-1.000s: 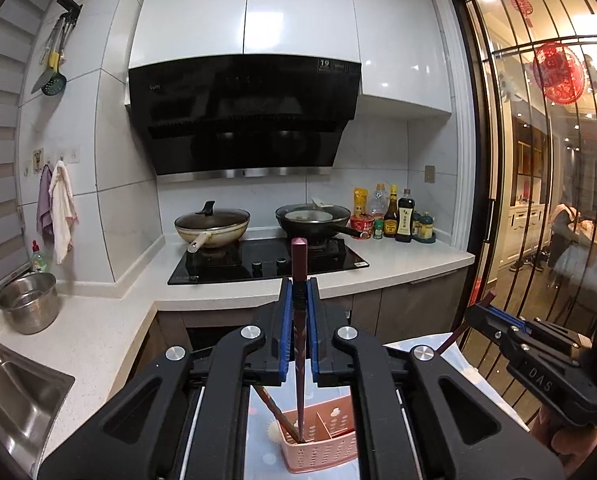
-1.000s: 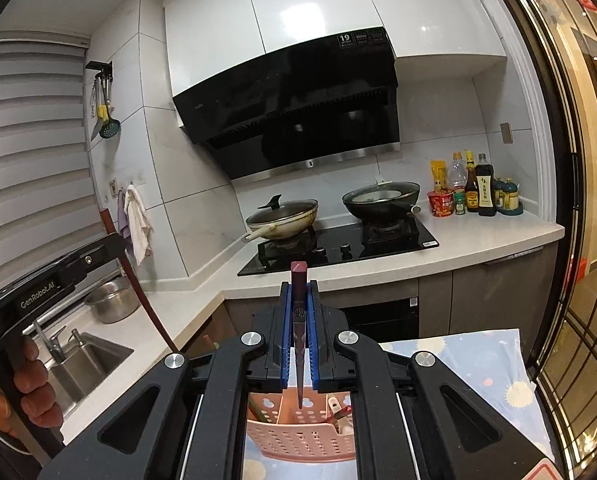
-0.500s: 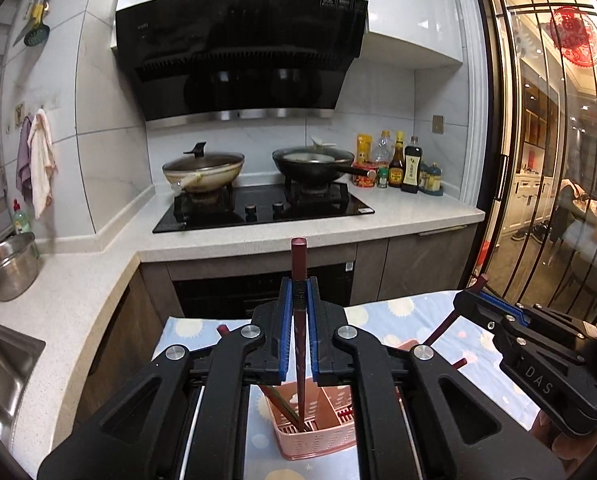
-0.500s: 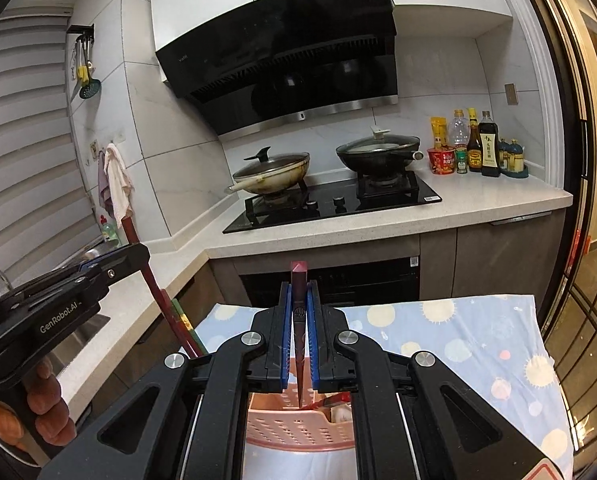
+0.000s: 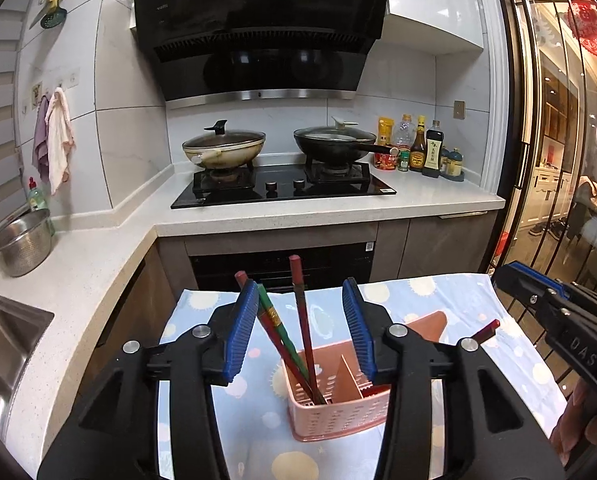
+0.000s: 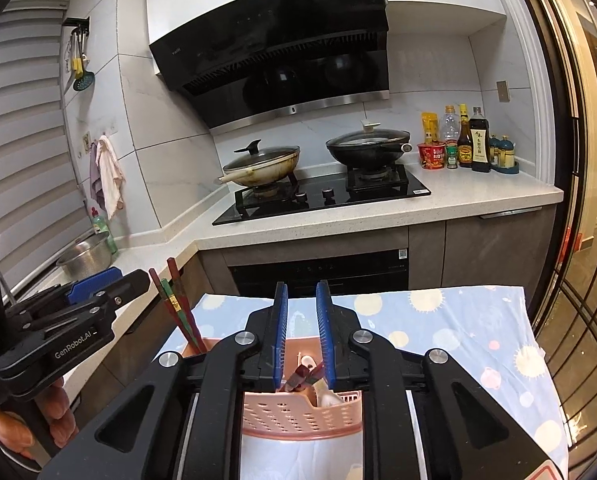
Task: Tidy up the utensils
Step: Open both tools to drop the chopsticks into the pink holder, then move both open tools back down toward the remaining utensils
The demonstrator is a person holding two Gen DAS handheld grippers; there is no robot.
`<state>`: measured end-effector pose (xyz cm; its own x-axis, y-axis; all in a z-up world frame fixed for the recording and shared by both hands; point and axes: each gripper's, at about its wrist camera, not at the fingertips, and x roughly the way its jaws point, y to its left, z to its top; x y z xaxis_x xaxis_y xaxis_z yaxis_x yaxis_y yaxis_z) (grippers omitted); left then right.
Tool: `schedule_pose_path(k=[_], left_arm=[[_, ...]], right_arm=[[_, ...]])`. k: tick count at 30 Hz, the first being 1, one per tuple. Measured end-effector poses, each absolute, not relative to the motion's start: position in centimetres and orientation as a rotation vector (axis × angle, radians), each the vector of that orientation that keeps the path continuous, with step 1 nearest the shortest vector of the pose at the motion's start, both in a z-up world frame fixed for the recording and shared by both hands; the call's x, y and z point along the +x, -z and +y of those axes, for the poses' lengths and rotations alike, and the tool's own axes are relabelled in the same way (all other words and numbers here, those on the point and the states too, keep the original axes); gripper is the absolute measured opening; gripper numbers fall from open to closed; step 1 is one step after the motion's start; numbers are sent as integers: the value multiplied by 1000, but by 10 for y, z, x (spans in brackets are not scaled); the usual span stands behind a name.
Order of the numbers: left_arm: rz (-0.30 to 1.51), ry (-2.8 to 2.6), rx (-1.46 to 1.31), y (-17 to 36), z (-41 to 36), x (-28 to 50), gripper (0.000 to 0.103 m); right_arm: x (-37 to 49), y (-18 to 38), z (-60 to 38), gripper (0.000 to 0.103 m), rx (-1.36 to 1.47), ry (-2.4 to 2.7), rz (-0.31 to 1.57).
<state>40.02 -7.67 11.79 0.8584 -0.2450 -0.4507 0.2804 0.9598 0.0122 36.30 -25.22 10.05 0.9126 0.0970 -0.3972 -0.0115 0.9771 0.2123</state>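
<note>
A pink slotted basket [image 5: 338, 412] stands on a blue spotted cloth [image 5: 438, 300]. My left gripper [image 5: 300, 330] hovers over it, its jaws opening. A dark red chopstick [image 5: 300, 312] stands free between the blue pads, its foot in the basket beside a red and green pair [image 5: 272, 326] that leans left. In the right wrist view my right gripper [image 6: 302, 334] hangs above the basket [image 6: 298, 412], jaws opening a little. A dark red chopstick end [image 6: 298, 376] lies low in the basket, and the pads do not press on it. A white spoon [image 6: 306, 360] lies behind it.
Behind the table runs a white counter [image 5: 98, 256] with a black hob [image 5: 282, 192], two lidded woks and sauce bottles [image 5: 422, 148]. A steel bowl [image 5: 22, 240] and a sink [image 5: 2, 340] are at the left. A glass door [image 5: 558, 160] closes off the right.
Both grippers have sunk toward the basket. Each was shut on a dark red chopstick and has let it go; the chopsticks now rest in the basket.
</note>
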Motion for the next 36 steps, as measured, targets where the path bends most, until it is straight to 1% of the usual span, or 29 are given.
schedule_pose_path(k=[1,9,17,23,32,34,36], left_arm=[[465,274,78,-118,-75,399,42],[470,271,84,-115,-67,376,42],[476,265,94,-111,-57,334,42],[490,273,89,-95,-45,289,43],[568,276,70,-51,-31,217,43],[594,275,77,-37,-29,201,44],[619,277,73,-24,-26,185,50]], right_arm=[[360,-101,-252,20,206,-55,416],[333,-106,-251,20,187,-42,411],[283,-98,-256,20,180,-23,434],[231,-73,-262,20,189,-4,475],[148,-21,-259,20,199,-3,584],[129,-11,-256,20,210,-10,602],[108,1,-251,20,229,-17,612]])
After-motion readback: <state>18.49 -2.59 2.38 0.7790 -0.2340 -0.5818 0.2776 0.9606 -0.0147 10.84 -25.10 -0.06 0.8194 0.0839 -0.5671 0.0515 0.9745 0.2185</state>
